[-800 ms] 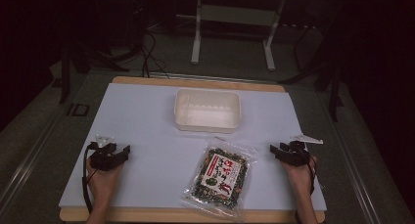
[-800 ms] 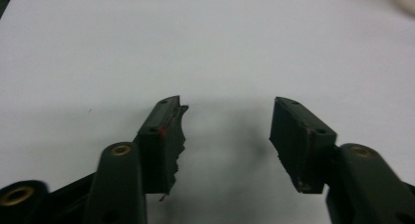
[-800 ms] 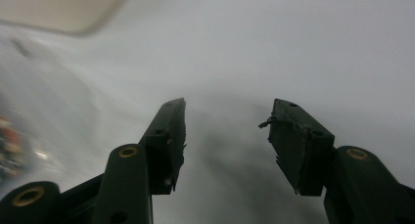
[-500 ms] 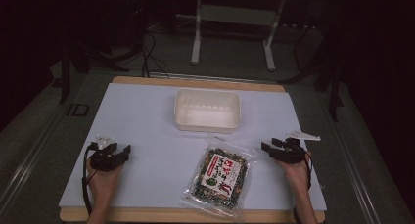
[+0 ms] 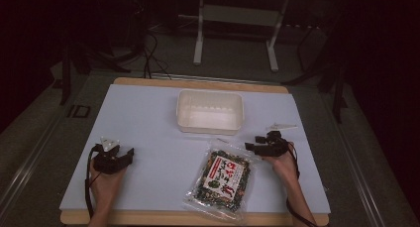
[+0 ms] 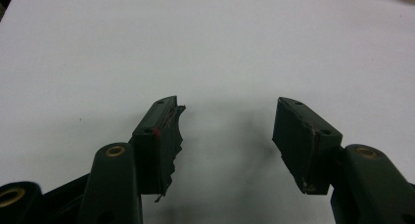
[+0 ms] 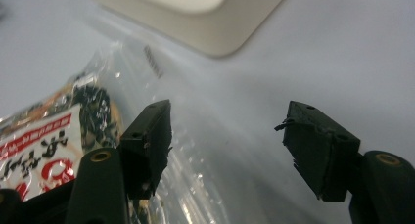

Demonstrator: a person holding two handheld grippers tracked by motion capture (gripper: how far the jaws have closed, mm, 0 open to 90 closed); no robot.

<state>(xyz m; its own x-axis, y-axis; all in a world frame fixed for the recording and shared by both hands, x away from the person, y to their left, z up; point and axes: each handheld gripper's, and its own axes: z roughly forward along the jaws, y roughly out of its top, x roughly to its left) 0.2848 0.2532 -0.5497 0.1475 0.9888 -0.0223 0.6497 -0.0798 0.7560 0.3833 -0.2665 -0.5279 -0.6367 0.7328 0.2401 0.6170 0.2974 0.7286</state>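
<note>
High view, nearest first: a person's two hands come in from the bottom edge, each holding a set of tongs over a pale sheet that covers the surface (image 5: 148, 118). The left tongs (image 5: 130, 153) sit low at the near left, well apart from everything else; in the left gripper view the left tongs (image 6: 227, 131) stand wide, with nothing between the jaws but bare white sheet. Between the hands, near the front edge, lies a clear snack packet (image 5: 222, 180), flat and tilted, with a red and white label over dark contents. The right tongs (image 5: 251, 147) are just beside the packet's far right corner, pointing left toward it. In the right gripper view the right tongs (image 7: 227, 131) are also wide and hold nothing; the clear sealed end of the snack packet (image 7: 161, 136) runs under the left jaw and into the gap, though I cannot tell whether a jaw touches the film. Beyond the packet, in the middle of the surface, stands a shallow cream tray (image 5: 210, 111), its corner visible as the cream tray (image 7: 210, 38) past the jaws. A small pale scrap (image 5: 281, 126) lies to the tray's right.
</note>
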